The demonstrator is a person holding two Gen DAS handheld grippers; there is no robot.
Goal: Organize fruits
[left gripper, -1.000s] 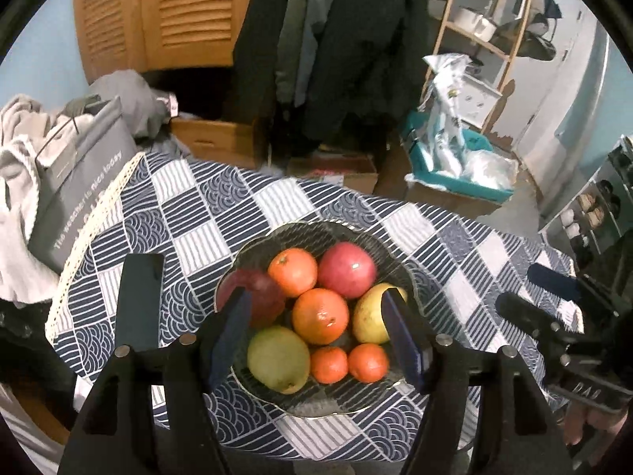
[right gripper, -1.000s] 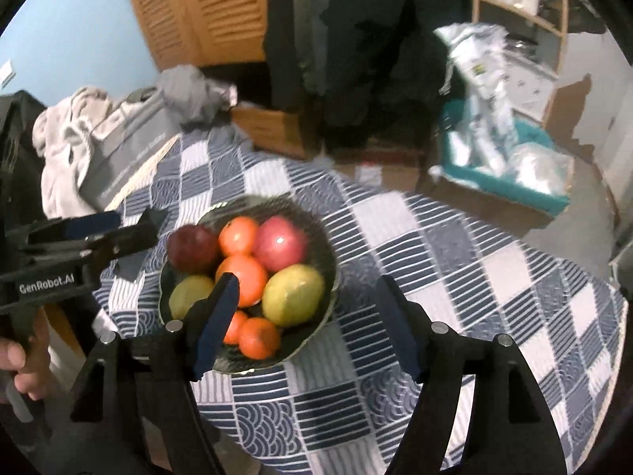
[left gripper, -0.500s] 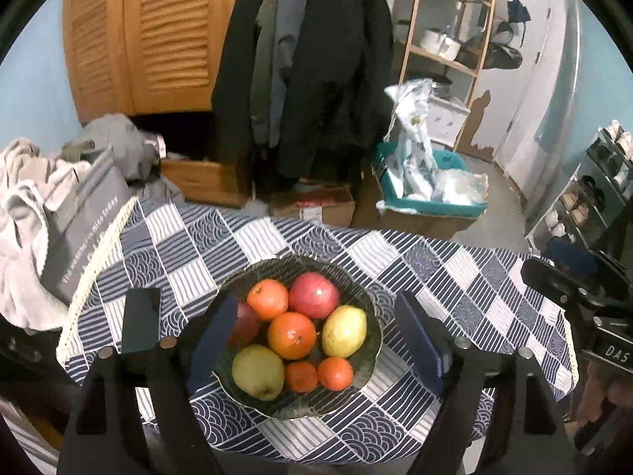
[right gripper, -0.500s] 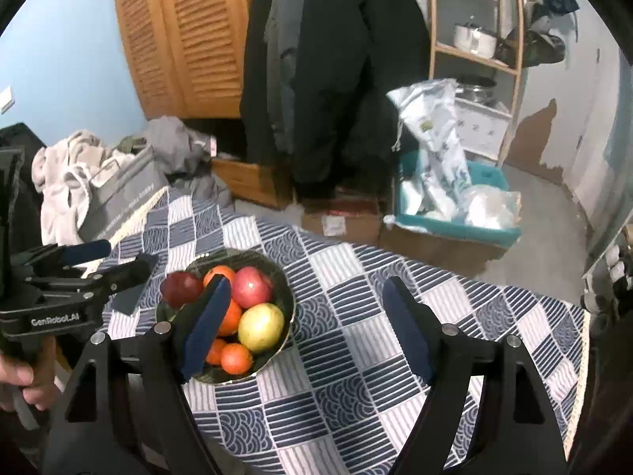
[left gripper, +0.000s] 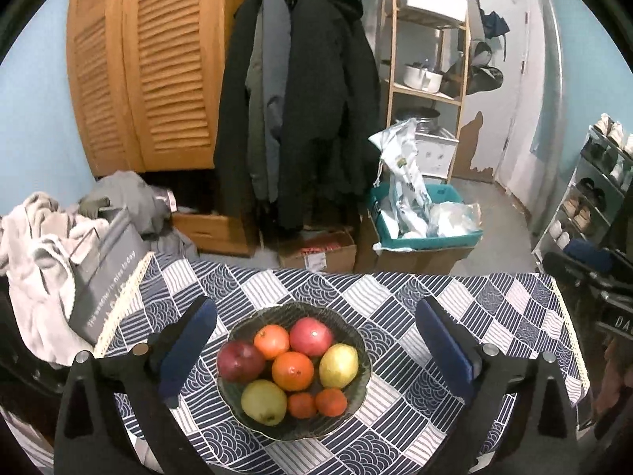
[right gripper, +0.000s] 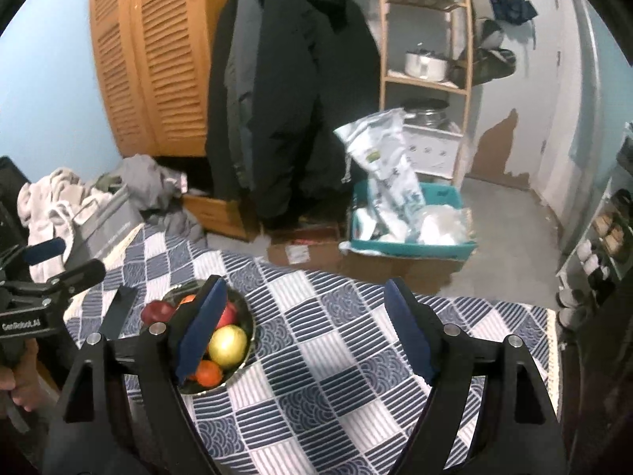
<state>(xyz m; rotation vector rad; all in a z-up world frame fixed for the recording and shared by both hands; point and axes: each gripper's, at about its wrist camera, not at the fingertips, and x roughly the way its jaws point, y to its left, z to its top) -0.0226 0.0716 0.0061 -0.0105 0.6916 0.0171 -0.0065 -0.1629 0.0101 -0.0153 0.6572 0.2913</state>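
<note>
A dark bowl [left gripper: 358, 340] sits on the checked tablecloth [left gripper: 494, 316], holding red apples, several oranges and two yellow-green fruits. My left gripper [left gripper: 316, 340] is open and empty, held well above and short of the bowl. In the right wrist view the bowl [right gripper: 247, 316] lies at the left, partly behind the left finger. My right gripper [right gripper: 304, 330] is open and empty above the cloth [right gripper: 336, 356], to the right of the bowl. The left gripper's body [right gripper: 43, 289] shows at the left edge; the right gripper's body [left gripper: 593, 285] shows at the right edge.
A grey bag [left gripper: 107, 269] and a heap of clothes [left gripper: 35, 237] lie at the table's left end. Behind the table hang dark coats [left gripper: 300, 111], with cardboard boxes [left gripper: 320, 253], a teal bin [left gripper: 427, 229] and a wooden shelf [left gripper: 427, 59]. A shoe rack [left gripper: 593, 198] stands at the right.
Both grippers have pulled up and back from the bowl; the bowl now looks smaller and more of the room shows. Both stay open and empty. The fruit has not moved.
</note>
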